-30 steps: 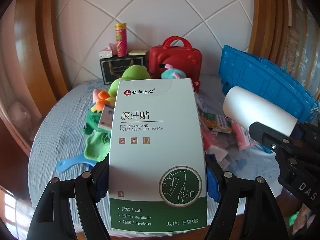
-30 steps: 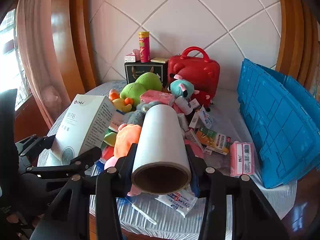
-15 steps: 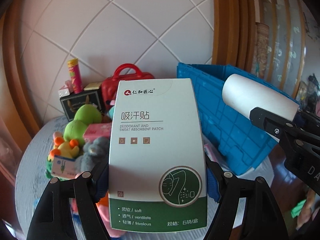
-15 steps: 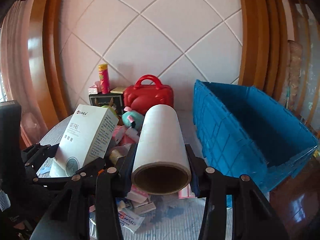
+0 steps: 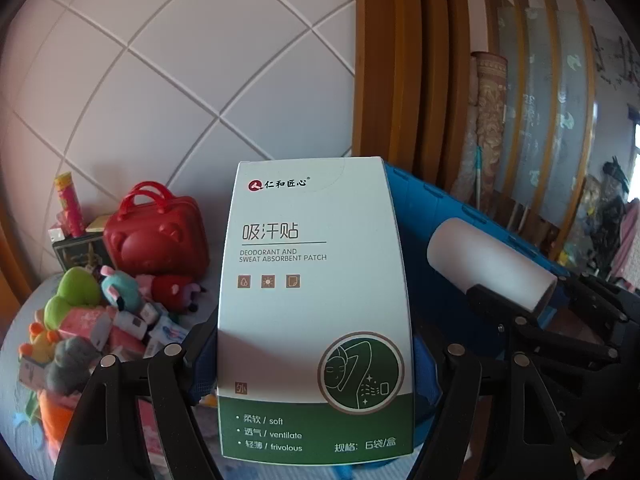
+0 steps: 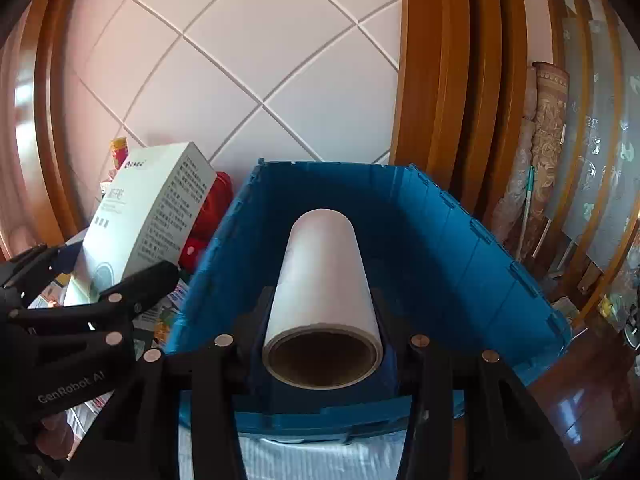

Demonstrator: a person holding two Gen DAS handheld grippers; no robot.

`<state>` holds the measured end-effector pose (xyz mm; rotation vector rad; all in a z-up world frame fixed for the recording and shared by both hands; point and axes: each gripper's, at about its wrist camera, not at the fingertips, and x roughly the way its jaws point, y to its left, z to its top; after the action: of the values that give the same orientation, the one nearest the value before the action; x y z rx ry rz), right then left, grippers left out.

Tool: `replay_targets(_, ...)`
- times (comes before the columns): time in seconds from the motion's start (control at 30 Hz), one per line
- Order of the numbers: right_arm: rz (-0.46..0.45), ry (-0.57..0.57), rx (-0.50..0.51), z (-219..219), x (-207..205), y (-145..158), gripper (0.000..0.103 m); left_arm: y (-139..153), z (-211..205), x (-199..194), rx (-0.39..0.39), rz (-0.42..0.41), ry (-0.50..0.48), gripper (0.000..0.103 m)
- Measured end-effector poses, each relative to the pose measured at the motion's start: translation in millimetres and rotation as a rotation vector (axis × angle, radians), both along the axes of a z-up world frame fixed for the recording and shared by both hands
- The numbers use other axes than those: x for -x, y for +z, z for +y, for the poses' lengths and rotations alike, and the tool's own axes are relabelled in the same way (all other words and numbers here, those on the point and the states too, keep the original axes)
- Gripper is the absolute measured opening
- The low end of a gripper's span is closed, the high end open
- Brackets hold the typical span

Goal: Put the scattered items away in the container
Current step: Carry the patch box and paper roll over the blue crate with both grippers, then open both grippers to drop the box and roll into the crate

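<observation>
The white roll [image 6: 322, 280] lies lengthwise between the pads of my right claw [image 6: 320, 354], clenched round its near end, open cardboard core facing me and its far end reaching forward over the inside of the blue crate [image 6: 480, 248], which sits directly ahead and below. I judge it light but crushable: a hollow tube wrapped in thin sheet, smooth enough to slide, so the squeeze belongs near the end across the full width, as I have it. My left claw [image 5: 316, 360] is clamped on one tall white-and-green carton [image 5: 316, 300] of sweat patches, gripped by its two long sides low down; it stands up ahead of me and hides most of the crate behind it. It looks like stiff card, probably light, with flat faces that take the pads well. So: one roll, one carton, one crate, two claws, both full. Off to the left of my left claw, the table's heap remains: one red case [image 5: 158, 232], several soft toys and a scatter of small packets too jumbled to count.
</observation>
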<state>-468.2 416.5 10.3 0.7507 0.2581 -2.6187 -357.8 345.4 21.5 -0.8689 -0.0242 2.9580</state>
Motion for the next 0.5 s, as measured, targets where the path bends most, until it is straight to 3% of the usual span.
replay_targets(0.27, -0.127, -0.009, -0.060, 48, 64, -29, 0.044, -45, 69, 55, 0.040, -0.300, -0.003, 0.077)
replay_targets(0.4, -0.182, -0.004, -0.093, 55, 77, -40, 0.044, -56, 77, 64, 0.038, -0.372, 0.019, 0.077)
replay_targets(0.5, -0.177, 0.013, -0.078, 57, 76, -41, 0.044, -52, 79, 67, 0.042, -0.351, 0.039, 0.077)
